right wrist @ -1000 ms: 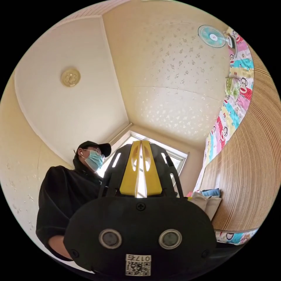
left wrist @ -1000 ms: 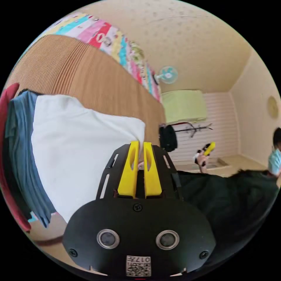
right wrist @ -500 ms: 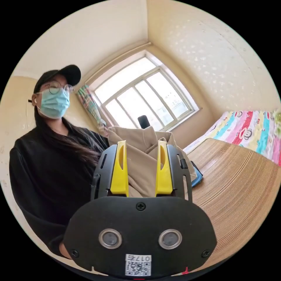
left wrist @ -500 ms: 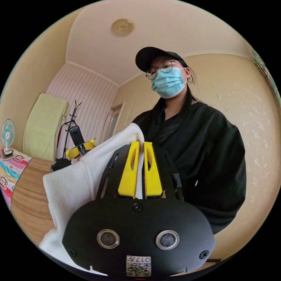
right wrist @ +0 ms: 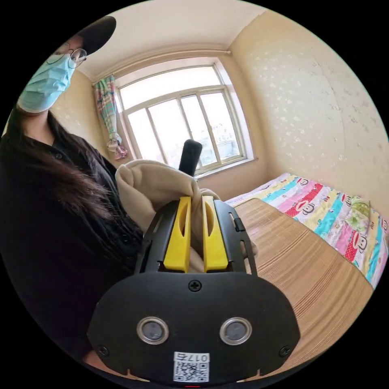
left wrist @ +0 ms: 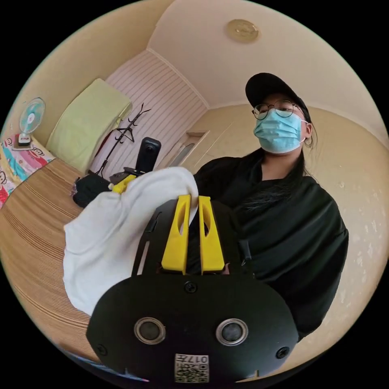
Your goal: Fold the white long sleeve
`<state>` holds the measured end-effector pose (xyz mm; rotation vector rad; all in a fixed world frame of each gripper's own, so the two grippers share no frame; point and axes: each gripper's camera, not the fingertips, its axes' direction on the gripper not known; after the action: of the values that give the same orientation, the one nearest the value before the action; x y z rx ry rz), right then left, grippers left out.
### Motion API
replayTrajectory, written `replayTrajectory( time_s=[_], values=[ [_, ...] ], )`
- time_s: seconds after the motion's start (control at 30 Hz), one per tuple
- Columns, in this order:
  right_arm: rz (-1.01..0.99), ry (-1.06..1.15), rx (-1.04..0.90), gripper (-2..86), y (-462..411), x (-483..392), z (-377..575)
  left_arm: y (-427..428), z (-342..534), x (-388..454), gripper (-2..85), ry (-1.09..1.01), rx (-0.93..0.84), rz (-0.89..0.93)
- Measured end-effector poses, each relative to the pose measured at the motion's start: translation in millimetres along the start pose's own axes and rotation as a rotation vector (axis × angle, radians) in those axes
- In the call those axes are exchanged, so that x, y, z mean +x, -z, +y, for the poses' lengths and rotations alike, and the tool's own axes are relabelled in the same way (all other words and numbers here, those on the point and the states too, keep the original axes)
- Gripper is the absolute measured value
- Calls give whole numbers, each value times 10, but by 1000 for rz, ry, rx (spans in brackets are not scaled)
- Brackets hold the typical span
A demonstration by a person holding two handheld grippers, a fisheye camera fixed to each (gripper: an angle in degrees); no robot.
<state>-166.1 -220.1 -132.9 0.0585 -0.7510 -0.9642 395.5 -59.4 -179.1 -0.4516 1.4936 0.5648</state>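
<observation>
The white long sleeve (left wrist: 103, 239) hangs bunched in the air above the striped straw mat (left wrist: 28, 239). My left gripper (left wrist: 193, 199) is shut on a fold of it near its upper edge. In the right gripper view the same garment (right wrist: 152, 186) looks beige in the shade of the window light, and my right gripper (right wrist: 196, 199) is shut on it, with cloth squeezed between the yellow jaws. The right gripper's yellow tip (left wrist: 121, 186) shows in the left gripper view at the cloth's far edge. How the sleeves lie is hidden in the bunch.
A person in black (left wrist: 283, 231) stands close behind the garment. The mat (right wrist: 300, 271) spreads beneath, with a colourful cartoon bedsheet (right wrist: 324, 210) along its edge. A fan (left wrist: 30, 117), a coat rack (left wrist: 125, 129), a green cloth (left wrist: 89, 121) and a window (right wrist: 178, 121) line the walls.
The right gripper's jaws, open around the cloth half a second ago, have shut on it. The left gripper has kept its hold and lifted the garment off the clothes pile. Both cameras have swung.
</observation>
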Motion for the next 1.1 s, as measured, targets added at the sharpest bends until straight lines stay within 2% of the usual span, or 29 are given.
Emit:
replayTrajectory(
  time_s=[0.1, 0.13, 0.2, 0.27, 0.33, 0.43, 0.6, 0.73, 0.77, 0.87, 1.0, 1.1],
  values=[
    [207, -9, 31, 29, 205, -64, -172, 205, 8, -32, 91, 110, 91, -135],
    [337, -10, 0, 27, 207, -111, -257, 295, 8, 15, 118, 126, 148, -220],
    [463, 23, -16, 25, 202, -219, -379, 334, -25, 192, 152, 86, 196, -398],
    [496, 76, -9, 24, 185, -350, -507, 250, -168, 296, 153, 105, 195, -590],
    [563, 112, -19, 24, 90, -492, -717, 126, -338, 198, 157, 166, 151, -629],
    [712, 219, -112, 24, -162, -668, -970, -90, -576, -14, 161, 201, 159, -585],
    [757, 250, -136, 27, -279, -681, -1115, -158, -730, -316, 130, 298, 257, -636],
    [576, 109, -60, 34, 81, -346, -1072, -76, -722, -589, 89, 287, 297, -486],
    [543, 92, -41, 35, 152, -296, -1057, -18, -704, -681, 41, 281, 313, -417],
    [359, 62, 57, 43, 504, -78, -928, 230, -646, -806, 1, 211, 489, -200],
    [299, 48, 261, 44, 1031, 52, -587, 380, -925, -698, -5, 85, 450, -220],
    [328, 65, 260, 88, 1198, 106, -255, 518, -1153, -584, -6, 5, 462, -184]
  ],
)
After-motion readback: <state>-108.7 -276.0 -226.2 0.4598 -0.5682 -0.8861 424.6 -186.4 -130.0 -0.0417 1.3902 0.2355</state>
